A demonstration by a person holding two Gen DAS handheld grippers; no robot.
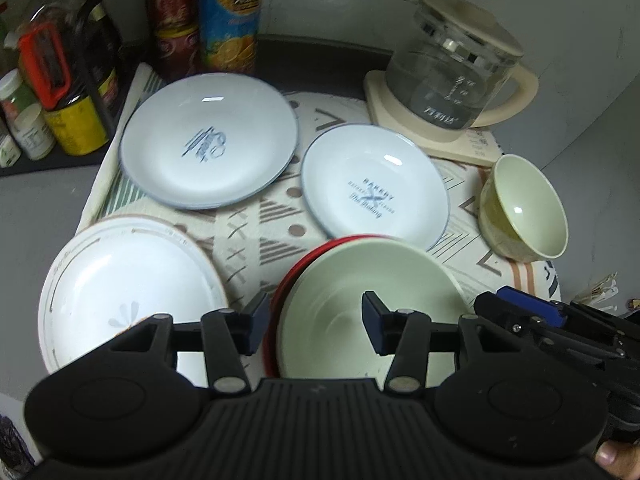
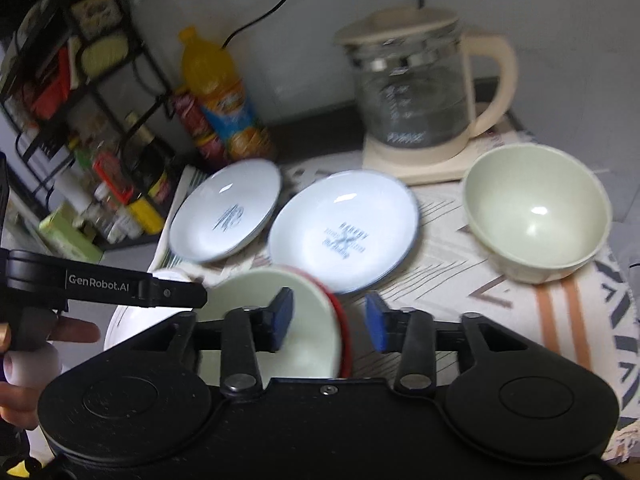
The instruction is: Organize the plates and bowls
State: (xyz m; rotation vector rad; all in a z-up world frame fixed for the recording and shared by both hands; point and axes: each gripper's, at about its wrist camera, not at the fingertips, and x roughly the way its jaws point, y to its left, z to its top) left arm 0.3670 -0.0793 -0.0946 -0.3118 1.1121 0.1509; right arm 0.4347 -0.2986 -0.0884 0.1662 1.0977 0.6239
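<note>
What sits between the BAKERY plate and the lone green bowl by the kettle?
Nothing: only bare patterned cloth lies between the BAKERY plate and the lone green bowl, clearest in the right wrist view.

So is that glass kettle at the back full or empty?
Cannot tell for sure. The kettle sits on its base with the lid on, and its glass looks clear in the left view, but both views are too blurred to show a water line.
</note>
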